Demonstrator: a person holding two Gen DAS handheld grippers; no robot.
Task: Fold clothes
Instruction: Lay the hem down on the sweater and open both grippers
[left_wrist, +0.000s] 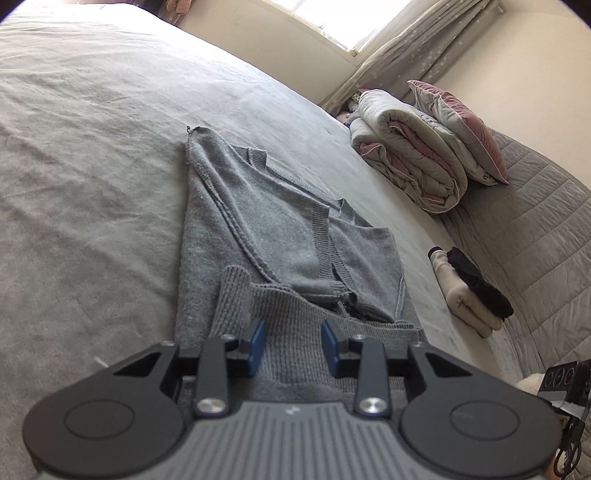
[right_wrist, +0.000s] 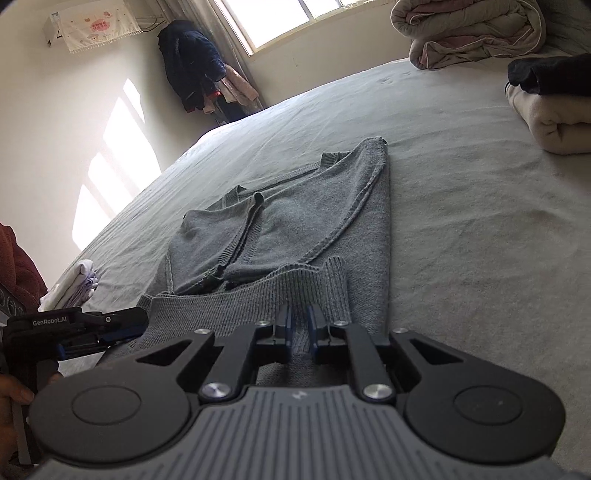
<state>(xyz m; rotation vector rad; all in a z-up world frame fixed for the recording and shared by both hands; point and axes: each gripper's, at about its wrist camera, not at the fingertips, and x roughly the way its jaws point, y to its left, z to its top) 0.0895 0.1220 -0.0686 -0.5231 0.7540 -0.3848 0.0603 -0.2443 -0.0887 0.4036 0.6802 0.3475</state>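
Observation:
A grey knit cardigan (left_wrist: 280, 236) lies partly folded on the grey bed sheet (left_wrist: 92, 166), sleeves folded in over the body. Its ribbed hem (left_wrist: 291, 332) is nearest me. My left gripper (left_wrist: 293, 345) is open, its blue pads on either side of the hem with a wide gap. In the right wrist view the cardigan (right_wrist: 295, 221) lies ahead, and my right gripper (right_wrist: 299, 328) is nearly closed, pinching the ribbed hem (right_wrist: 258, 295) near its right corner. The left gripper (right_wrist: 118, 330) shows at the hem's left corner.
A rolled quilt (left_wrist: 406, 155) and a pillow (left_wrist: 461, 129) lie at the bed's far right. A folded cream garment with a black one on top (left_wrist: 469, 291) sits by the quilted edge. Folded white cloth (right_wrist: 74, 284) lies at the bed's left. Clothes hang in the corner (right_wrist: 199, 66).

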